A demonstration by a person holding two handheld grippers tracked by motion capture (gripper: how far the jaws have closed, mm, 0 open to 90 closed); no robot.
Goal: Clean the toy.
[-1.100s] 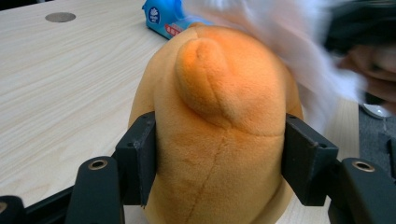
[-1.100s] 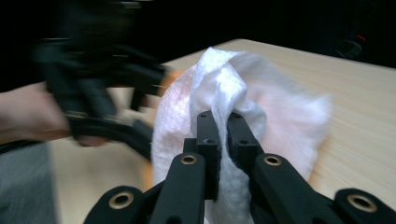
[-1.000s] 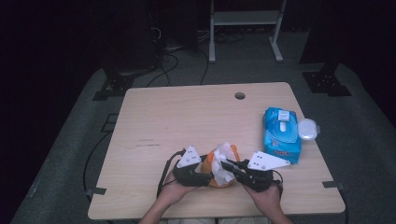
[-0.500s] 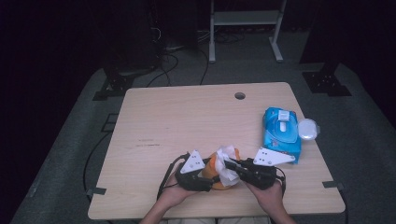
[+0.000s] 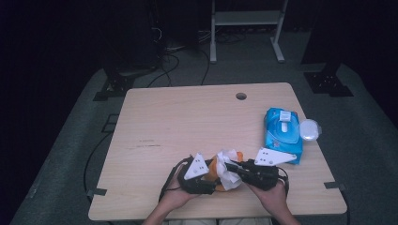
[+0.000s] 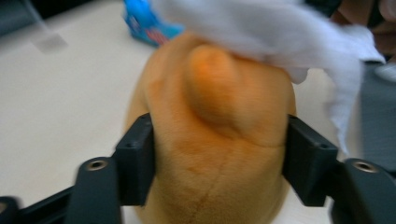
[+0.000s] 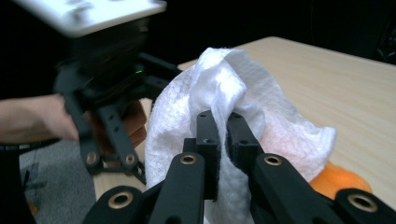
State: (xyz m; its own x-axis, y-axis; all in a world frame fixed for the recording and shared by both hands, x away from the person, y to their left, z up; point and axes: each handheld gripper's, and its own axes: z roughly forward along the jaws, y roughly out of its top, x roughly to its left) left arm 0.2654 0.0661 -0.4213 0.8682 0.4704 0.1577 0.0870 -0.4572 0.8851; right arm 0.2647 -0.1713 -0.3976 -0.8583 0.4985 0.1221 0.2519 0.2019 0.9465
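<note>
An orange plush toy (image 6: 219,135) sits between the jaws of my left gripper (image 6: 218,154), which are shut on its sides. A white wipe (image 7: 233,107) is draped over the toy, and my right gripper (image 7: 222,140) is shut on a fold of it. In the high view both grippers meet near the table's front edge: the left gripper (image 5: 206,174) holds the orange toy (image 5: 216,165), and the right gripper (image 5: 231,168) presses the white wipe (image 5: 228,168) onto it from the right.
A blue pack of wipes (image 5: 283,133) lies at the table's right side with a small round white lid (image 5: 309,130) beside it. The wooden table (image 5: 197,122) has a cable hole (image 5: 241,96) at the back. Dark floor and stands surround it.
Both grippers have stayed at the front edge. The wipe has shifted a little over the toy as the right gripper moved it.
</note>
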